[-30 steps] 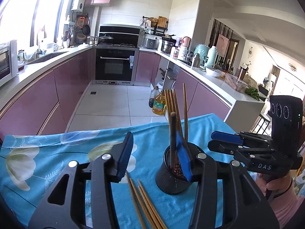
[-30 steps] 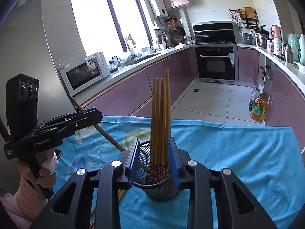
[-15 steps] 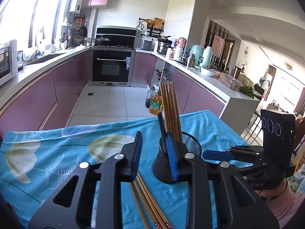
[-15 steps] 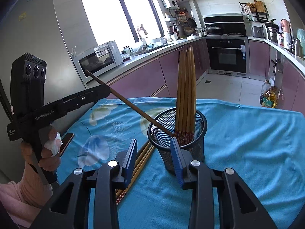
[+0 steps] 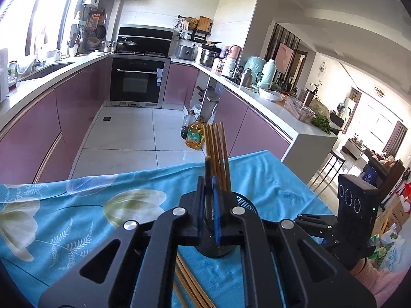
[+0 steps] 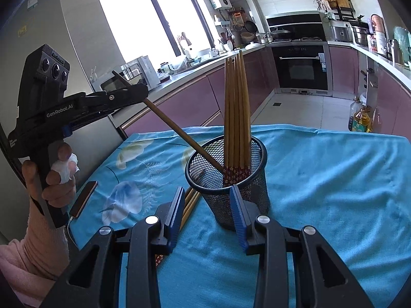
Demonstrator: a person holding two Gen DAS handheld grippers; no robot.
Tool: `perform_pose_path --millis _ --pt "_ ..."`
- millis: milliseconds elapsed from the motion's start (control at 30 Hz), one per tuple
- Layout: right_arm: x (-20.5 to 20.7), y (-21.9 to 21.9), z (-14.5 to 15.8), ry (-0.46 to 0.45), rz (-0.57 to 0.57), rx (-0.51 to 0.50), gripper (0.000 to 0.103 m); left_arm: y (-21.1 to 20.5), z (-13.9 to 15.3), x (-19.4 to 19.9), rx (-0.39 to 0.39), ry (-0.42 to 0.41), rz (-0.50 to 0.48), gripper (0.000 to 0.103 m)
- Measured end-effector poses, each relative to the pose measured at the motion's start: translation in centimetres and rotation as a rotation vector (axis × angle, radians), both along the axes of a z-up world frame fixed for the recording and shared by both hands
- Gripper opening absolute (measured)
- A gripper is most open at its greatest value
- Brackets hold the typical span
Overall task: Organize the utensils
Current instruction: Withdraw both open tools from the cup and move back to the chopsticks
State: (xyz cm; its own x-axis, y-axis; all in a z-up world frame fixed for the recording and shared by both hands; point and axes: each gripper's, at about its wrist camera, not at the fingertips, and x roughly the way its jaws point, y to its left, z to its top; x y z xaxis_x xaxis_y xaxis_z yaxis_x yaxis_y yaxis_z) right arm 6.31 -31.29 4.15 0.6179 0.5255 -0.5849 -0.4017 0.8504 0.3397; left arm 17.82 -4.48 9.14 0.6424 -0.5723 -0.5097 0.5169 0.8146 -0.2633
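Left gripper (image 6: 140, 91) upper left of right-wrist frame, fingers just clenched on single chopstick (image 6: 174, 131); its lower end slants into mesh cup (image 6: 246, 197) at frame centre. Upright chopstick bundle (image 6: 237, 118) stands in cup. Right gripper (image 6: 206, 217) lower centre, fingers released (cup just beyond, untouched). Loose chopsticks (image 6: 190, 204) lie on blue-clothed worktop (image 6: 334, 192) left of cup.

One mesh holder (image 6: 226, 179). Five chopsticks upright inside (image 6: 236, 118), sixth slanting in from 10 o'clock (image 6: 174, 128). Loose chopsticks on cloth at 7 o'clock (image 6: 190, 202), count unclear. Two grippers.
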Motion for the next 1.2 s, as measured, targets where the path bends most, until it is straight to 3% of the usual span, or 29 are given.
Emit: perform_pose_path --millis 200,467,500,533,833,1033,1200 --pt "0.1 -1.0 -0.2 0.007 -0.017 0.026 0.034 -0.8 1.4 0.8 0.047 0.056 -0.075 0.006" --pt "0.1 -1.2 -0.3 0.017 -0.019 0.031 0.034 -2.7 0.2 4.3 0.125 0.083 0.007 0.008" --pt "0.1 -1.2 -0.3 0.019 -0.02 0.031 0.034 -2.9 -0.1 4.5 0.13 0.081 0.023 0.013" --pt "0.1 -1.1 -0.3 0.019 -0.022 0.029 0.034 -3.0 -0.3 4.8 0.13 0.083 0.031 0.017" --pt "0.0 -0.5 -0.9 0.031 -0.015 0.027 0.039 -3.4 -0.1 5.5 0.104 0.033 0.081 0.017" --pt "-0.3 -0.3 -1.4 0.046 -0.003 0.025 0.039 -2.0 -0.9 4.2 0.079 0.018 0.105 0.037" --pt "-0.8 0.9 -2.4 0.073 0.034 0.015 0.039 -0.3 -2.5 1.5 0.1 0.005 0.127 0.044"
